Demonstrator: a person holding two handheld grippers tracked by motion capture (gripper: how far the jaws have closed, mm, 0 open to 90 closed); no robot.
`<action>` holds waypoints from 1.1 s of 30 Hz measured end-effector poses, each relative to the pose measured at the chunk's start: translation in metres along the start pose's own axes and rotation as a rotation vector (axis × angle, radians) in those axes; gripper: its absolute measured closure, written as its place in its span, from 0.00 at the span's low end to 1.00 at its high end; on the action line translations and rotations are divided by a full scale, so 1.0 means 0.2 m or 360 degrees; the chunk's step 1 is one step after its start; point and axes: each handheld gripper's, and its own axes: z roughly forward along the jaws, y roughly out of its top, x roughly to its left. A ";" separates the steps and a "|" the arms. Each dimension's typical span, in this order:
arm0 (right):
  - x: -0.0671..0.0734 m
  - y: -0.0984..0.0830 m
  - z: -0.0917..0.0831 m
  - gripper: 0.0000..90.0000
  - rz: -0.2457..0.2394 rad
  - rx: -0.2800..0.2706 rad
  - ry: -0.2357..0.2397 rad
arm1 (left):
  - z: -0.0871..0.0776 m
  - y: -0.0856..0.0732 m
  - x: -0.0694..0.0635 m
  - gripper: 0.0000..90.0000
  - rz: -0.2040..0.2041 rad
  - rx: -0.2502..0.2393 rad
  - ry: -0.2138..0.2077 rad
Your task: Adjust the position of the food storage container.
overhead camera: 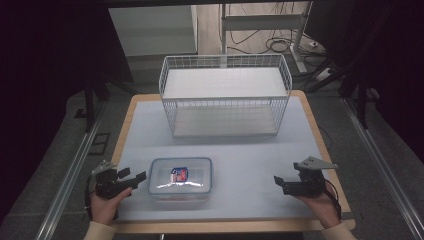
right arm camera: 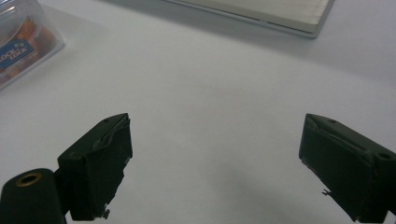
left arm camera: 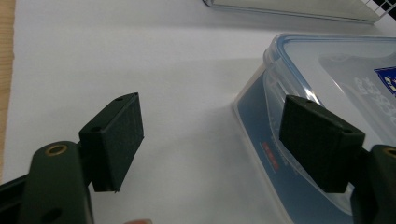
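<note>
Fingers [left arm camera: 116, 140] of the left gripper [overhead camera: 131, 178] are gaping wide, empty, just beside the box [overhead camera: 180, 178], whose long axis is running across the table. Right gripper [overhead camera: 281, 183], also wide, is sitting well apart; left is probably better placed.

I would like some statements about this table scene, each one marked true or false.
1. The plastic box has its lid on. True.
2. The wire basket lies tipped on its side. False: it stands upright at the far end of the table.
3. The left tongs are open beside the box. True.
4. The right tongs grip the box. False: they are open, well apart from it.
5. The box sits inside the basket. False: it sits on the table, nearer the person.
</note>
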 end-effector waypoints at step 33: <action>-0.02 -0.02 -0.07 0.12 0.0065 -0.0064 0.0048 | -0.16 -0.06 -0.05 1.00 0.0074 0.0109 -0.0077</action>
